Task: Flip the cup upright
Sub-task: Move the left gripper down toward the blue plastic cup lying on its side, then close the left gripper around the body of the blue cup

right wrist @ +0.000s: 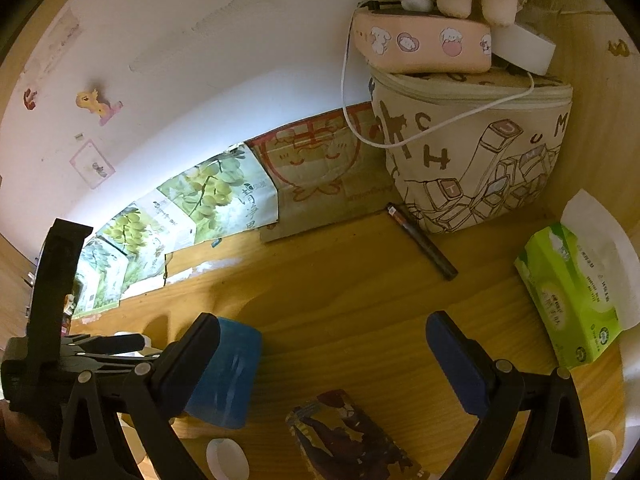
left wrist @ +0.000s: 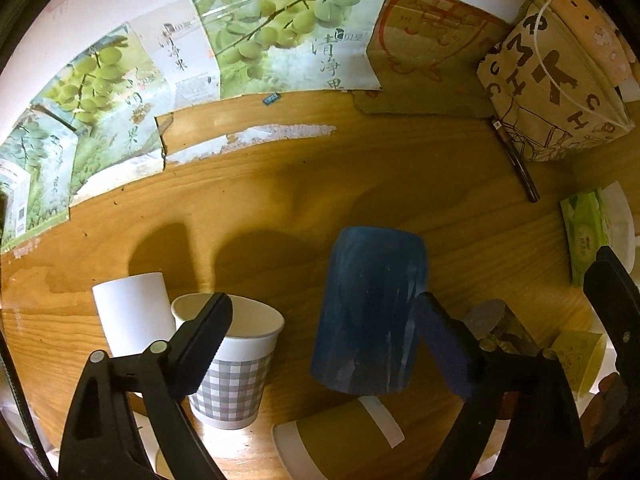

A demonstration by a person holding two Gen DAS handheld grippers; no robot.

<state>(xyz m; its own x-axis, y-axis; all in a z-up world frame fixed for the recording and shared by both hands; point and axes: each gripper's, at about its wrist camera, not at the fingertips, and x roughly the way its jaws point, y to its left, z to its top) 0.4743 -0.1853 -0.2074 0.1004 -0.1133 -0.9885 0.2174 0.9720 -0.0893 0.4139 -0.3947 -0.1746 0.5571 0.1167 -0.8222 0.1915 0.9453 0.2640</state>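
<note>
The left gripper (left wrist: 324,332) fills the bottom of its own view, its black fingers spread wide with nothing between the pads. Its left finger (left wrist: 204,344) crosses in front of a checked paper cup (left wrist: 236,376), which stands upright with its mouth open to the top.

The blue cup (left wrist: 370,312) stands mouth-down on the wooden counter (left wrist: 280,200), its closed base on top, in the gap between the spread fingers but beyond their tips; whether the right finger touches its side cannot be told. In the right wrist view the same blue cup (right wrist: 234,376) sits just beside the left finger of the right gripper (right wrist: 324,356), which is also spread wide and empty.

Around the blue cup, a plain white cup (left wrist: 134,312) stands behind the checked one, also mouth-down. A brown paper cup (left wrist: 340,440) with a white band lies on its side just in front of the blue cup.

Farther out, a dark pen (right wrist: 424,242) lies near a printed fabric bag (right wrist: 480,152), which has a pink case (right wrist: 424,44) on top and a white cable (right wrist: 400,136) hanging across it. A green tissue pack (right wrist: 568,292) sits at the right. Flattened grape-printed cartons (left wrist: 276,36) line the wall at the back of the counter.
</note>
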